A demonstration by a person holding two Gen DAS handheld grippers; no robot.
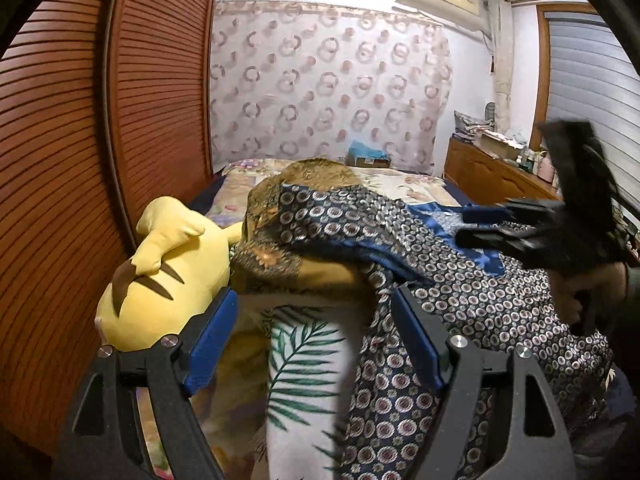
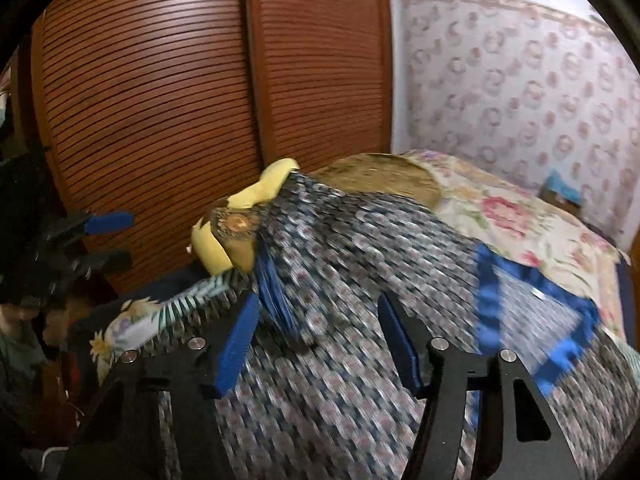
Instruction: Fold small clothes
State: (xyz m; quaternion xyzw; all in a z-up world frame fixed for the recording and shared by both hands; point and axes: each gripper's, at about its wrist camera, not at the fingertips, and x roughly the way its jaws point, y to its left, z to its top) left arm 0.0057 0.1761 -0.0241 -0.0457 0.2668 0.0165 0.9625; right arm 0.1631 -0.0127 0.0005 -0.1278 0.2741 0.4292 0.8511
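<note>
A navy garment (image 1: pixel 460 292) printed with small rings and trimmed in bright blue satin lies crumpled over a heap on the bed. It fills the blurred right wrist view, where the same garment (image 2: pixel 360 260) spreads under the fingers. My left gripper (image 1: pixel 316 324) is open; a hanging fold of the garment runs beside its right finger, and nothing is pressed between the pads. My right gripper (image 2: pixel 318 340) stands open above the cloth, gripping nothing. Each gripper shows in the other view: the right gripper (image 1: pixel 492 228) over the garment's blue trim, the left gripper (image 2: pixel 108 240) off the garment's left edge.
A yellow plush toy (image 1: pixel 160 272) lies against the brown louvred wardrobe doors (image 1: pixel 80 160). A brown-gold cushion (image 1: pixel 280 248) and a leaf-print cloth (image 1: pixel 304 360) sit under the garment. The floral bedspread (image 2: pixel 520 220) stretches behind, with a box (image 1: pixel 368 158) at its far end. A wooden dresser (image 1: pixel 488 176) stands right.
</note>
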